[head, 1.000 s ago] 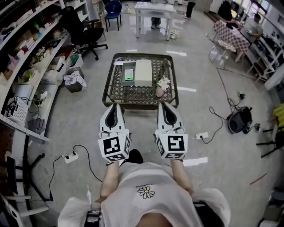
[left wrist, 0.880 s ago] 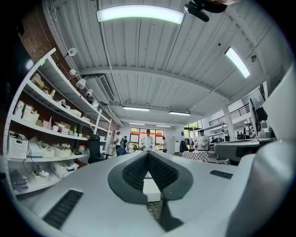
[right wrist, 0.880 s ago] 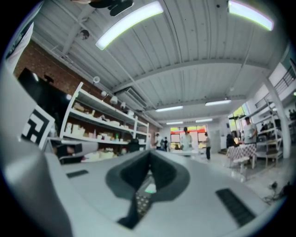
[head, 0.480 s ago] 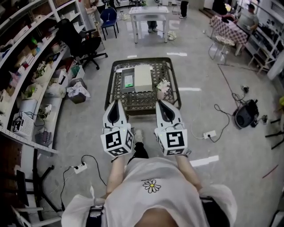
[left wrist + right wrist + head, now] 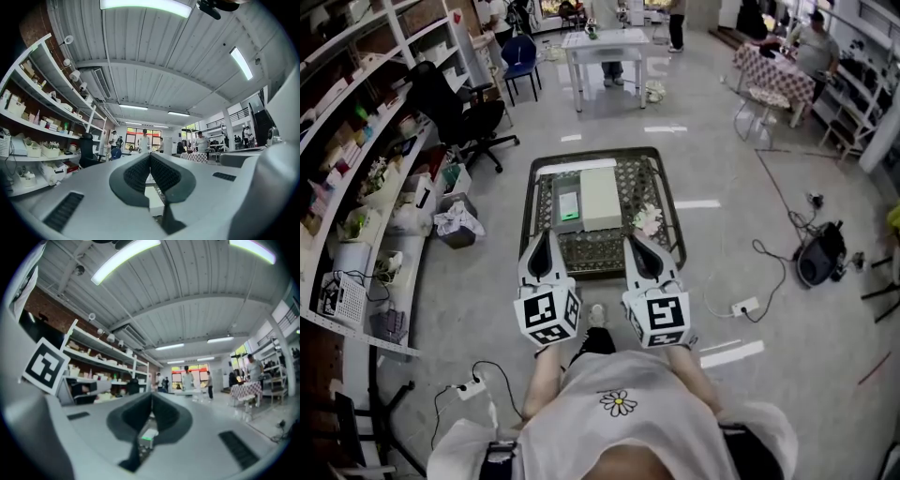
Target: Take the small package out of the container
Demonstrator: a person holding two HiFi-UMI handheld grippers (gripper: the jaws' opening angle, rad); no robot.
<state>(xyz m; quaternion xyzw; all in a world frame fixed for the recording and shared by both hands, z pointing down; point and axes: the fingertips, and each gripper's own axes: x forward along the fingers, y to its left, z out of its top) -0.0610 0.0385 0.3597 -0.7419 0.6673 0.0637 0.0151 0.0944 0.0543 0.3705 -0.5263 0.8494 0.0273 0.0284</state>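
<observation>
A low mesh-topped table [image 5: 666, 220] stands in front of me. On it lies a grey open container [image 5: 569, 204] with a small green-labelled package [image 5: 570, 211] inside, beside a white box [image 5: 601, 196]. A small flower pot [image 5: 647, 221] stands at the table's right. My left gripper [image 5: 544, 235] and right gripper [image 5: 632, 240] hover side by side over the table's near edge, both shut and holding nothing. The left gripper [image 5: 150, 155] looks past its tips at the white box [image 5: 154, 200]. Below the right gripper [image 5: 151, 395] the green package [image 5: 149, 437] shows.
Loaded shelves [image 5: 356, 178] run along the left, with a black office chair [image 5: 455, 111] and a bin [image 5: 455, 225] beside them. A white table [image 5: 605, 42] and people stand at the back. Cables and a power strip [image 5: 741, 306] lie on the floor at right.
The person has stepped toward the table. Both grippers, still shut, now reach over its near edge instead of stopping short of it.
</observation>
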